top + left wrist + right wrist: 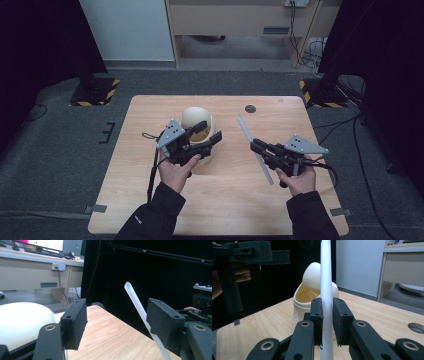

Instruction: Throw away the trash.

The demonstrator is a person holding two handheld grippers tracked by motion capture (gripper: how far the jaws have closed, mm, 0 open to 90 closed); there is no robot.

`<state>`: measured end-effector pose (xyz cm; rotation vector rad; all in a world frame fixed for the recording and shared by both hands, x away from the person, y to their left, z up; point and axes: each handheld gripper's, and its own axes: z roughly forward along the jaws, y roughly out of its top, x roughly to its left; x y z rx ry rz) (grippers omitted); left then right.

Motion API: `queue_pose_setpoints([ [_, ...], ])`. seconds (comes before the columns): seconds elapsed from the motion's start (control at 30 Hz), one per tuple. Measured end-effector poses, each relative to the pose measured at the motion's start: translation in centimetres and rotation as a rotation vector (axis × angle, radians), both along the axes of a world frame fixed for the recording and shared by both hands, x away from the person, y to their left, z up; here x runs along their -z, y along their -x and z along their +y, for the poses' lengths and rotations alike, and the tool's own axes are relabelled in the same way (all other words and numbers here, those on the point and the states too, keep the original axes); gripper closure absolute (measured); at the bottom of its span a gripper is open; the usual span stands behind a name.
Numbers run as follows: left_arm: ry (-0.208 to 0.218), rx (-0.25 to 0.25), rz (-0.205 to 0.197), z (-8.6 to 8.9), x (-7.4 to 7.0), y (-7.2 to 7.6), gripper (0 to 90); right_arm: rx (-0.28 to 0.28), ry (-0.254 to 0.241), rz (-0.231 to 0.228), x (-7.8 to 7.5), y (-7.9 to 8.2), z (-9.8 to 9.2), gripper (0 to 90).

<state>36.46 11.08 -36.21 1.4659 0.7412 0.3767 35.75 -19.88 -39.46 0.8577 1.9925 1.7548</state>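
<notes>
A cream-white bin (192, 117) with a domed swing lid stands mid-table; in the right gripper view its lid (312, 272) is tipped, showing the yellowish inside. My left gripper (210, 131) hovers at the bin's right side, jaws open (116, 322) with nothing between them; the dome (22, 320) lies to their left. My right gripper (256, 146) is shut (327, 315) on a long white tube (245, 129), which points up and away toward the bin (325, 270). The tube (135, 300) slants behind the left gripper's right-hand jaw.
The wooden table (150, 200) has a round dark hole (250, 108) near its far edge. Two black stands with hazard-striped bases (95, 90) (320, 92) sit on the floor beyond the far corners. A desk and cables stand at the back.
</notes>
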Motion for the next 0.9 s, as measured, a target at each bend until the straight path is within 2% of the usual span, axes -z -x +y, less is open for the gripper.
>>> queue_pose_setpoints([
  [0.23, 0.005, 0.014, 0.0, -1.2, -0.3, -0.5, 33.4, -0.006, -0.002, 0.001, 0.1, 0.1, 0.1, 79.1],
  [0.63, -0.003, 0.041, 0.032, -3.8, 0.5, -1.5, 36.5, -0.018, -0.008, 0.005, 0.5, 0.1, 0.2, 79.1],
  [0.9, 0.013, 0.053, 0.054, -5.2, 0.9, -2.2, 43.3, -0.031, -0.017, 0.009, 0.7, 0.0, 0.1, 79.1],
])
